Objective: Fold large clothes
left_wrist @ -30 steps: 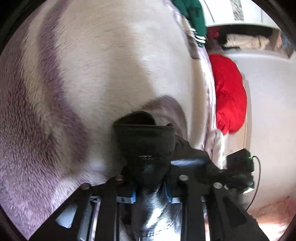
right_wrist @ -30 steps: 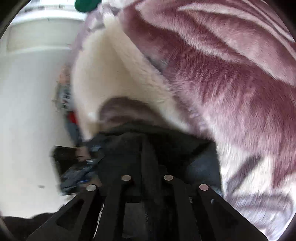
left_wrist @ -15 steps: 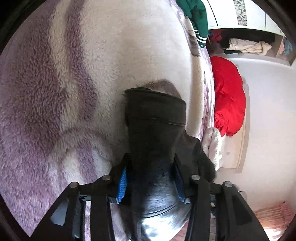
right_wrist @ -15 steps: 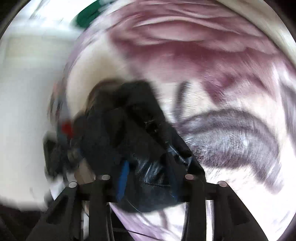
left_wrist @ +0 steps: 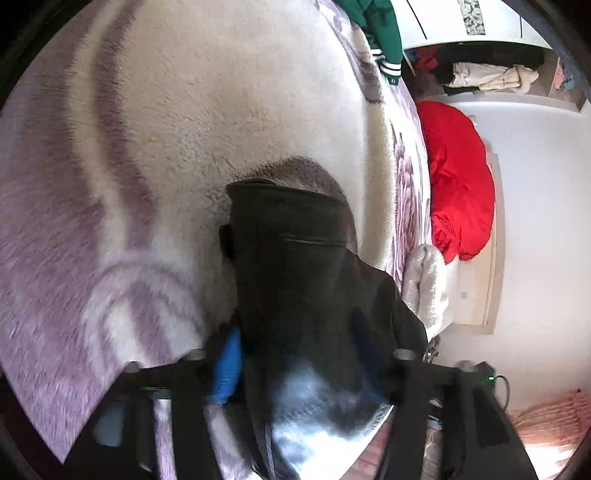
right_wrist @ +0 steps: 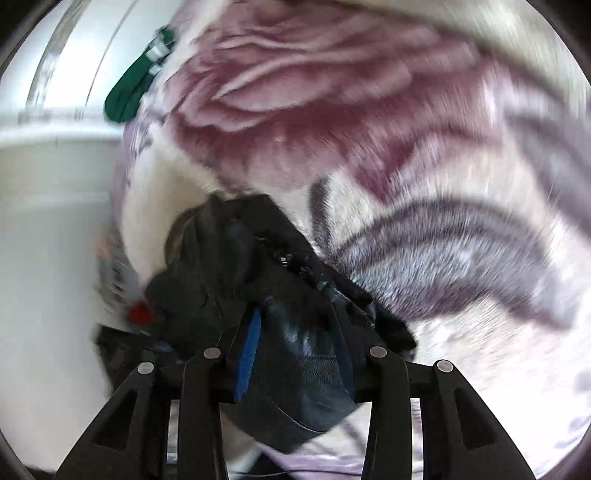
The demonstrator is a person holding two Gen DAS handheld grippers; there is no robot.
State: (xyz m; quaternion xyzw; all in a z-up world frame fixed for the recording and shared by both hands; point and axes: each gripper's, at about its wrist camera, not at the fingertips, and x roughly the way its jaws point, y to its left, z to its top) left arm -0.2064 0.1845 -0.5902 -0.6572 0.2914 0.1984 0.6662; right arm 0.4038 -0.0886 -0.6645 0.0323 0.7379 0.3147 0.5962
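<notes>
Fleecy blanket (left_wrist: 184,147); black garment (left_wrist: 295,266) between both opening grippers' jaws.

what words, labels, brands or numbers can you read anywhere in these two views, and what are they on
None: no readable text shows in either view.
Black jacket: no legible label or brand.
Green garment: only white stripes on the cuff, no letters.
Red garment: plain.
Blanket: a flower pattern, no writing.
Wardrobe panel: a grey pattern, too small to tell if anything is written.
The right wrist view is blurred, so small print there would be lost.
</notes>
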